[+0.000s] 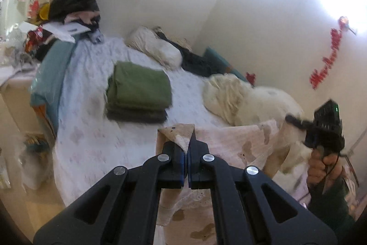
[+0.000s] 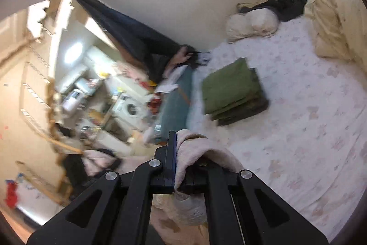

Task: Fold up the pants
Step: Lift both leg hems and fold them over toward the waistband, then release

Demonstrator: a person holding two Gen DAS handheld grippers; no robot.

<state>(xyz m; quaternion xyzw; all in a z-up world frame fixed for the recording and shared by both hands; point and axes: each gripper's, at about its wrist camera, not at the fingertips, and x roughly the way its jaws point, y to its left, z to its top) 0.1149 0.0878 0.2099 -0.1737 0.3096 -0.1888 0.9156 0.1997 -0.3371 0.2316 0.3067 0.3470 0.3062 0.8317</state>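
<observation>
The pants (image 1: 231, 141) are pale pink with brown blotches, thin and crinkled, held up above the bed (image 1: 91, 134) and stretched between both tongs. The left tongs (image 1: 187, 148) are clenched on one folded corner; the right tongs (image 2: 176, 153) are clenched on another bunched edge that drapes over one finger. Behind on the bed lies a stack of folded green clothes (image 1: 138, 91).

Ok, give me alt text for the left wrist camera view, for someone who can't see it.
The left gripper is shut on a corner of pale pink patterned pants, held up above a bed. At the right edge a hand holds the right gripper, gripping the same fabric. Farther back on the bed sits a folded green and grey stack, with cream pillows by the wall.
</observation>
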